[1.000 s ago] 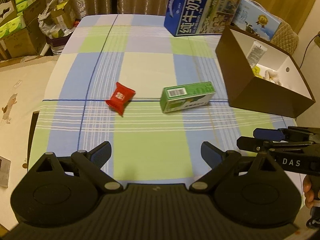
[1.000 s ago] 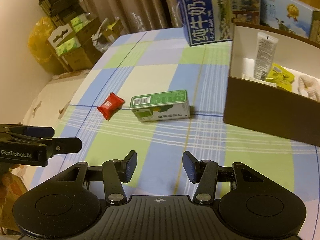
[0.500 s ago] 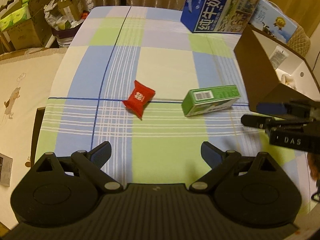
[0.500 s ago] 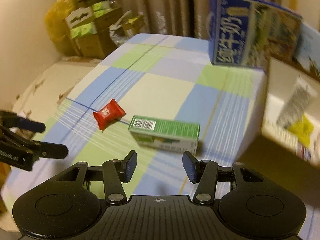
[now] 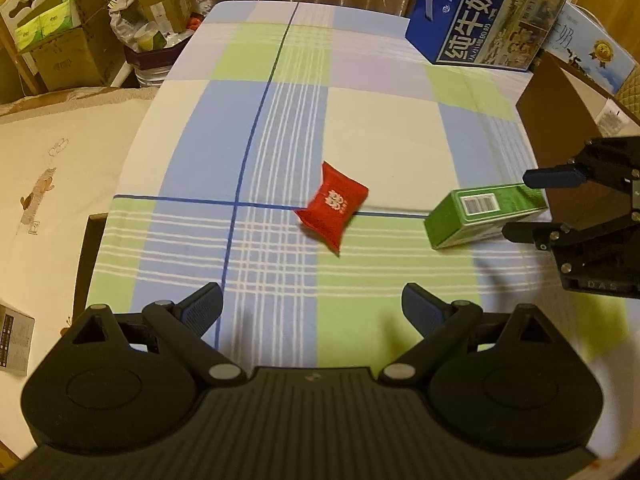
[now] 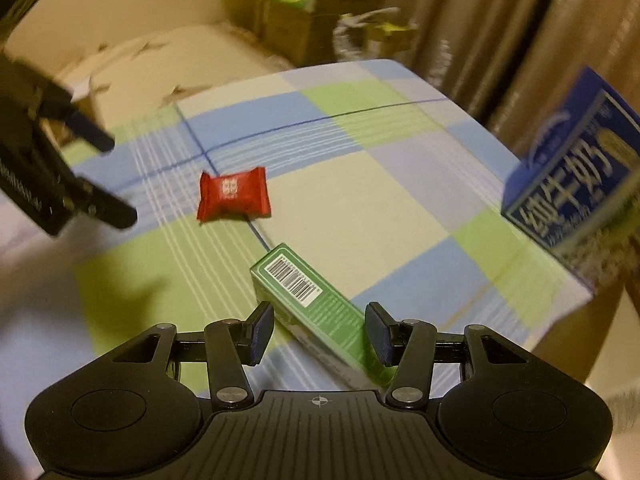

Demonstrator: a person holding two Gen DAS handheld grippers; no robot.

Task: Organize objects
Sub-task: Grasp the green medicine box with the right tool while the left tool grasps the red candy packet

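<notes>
A small red snack packet [image 5: 334, 208] [image 6: 233, 198] lies on the checked tablecloth [image 5: 376, 140], mid-table. To its right rests a long green box [image 5: 482, 214] [image 6: 316, 308] with a barcode on its end. My right gripper [image 6: 318, 334] is open and straddles the green box's near part, a finger on either side without pressing it; in the left wrist view the same right gripper [image 5: 532, 204] frames the box's right end. Short of the red packet and above the cloth, my left gripper [image 5: 312, 310] is open and holds nothing.
A brown open box [image 5: 560, 112] stands at the table's right edge. A big blue milk carton case [image 5: 484, 12] [image 6: 576, 192] sits at the far side. Cardboard boxes and bags [image 5: 80, 28] crowd the floor at far left, beyond the table edge.
My right gripper has swung left and down until its open fingers bracket the green box. My left gripper has drifted left, so the red packet now sits nearer the middle of its view.
</notes>
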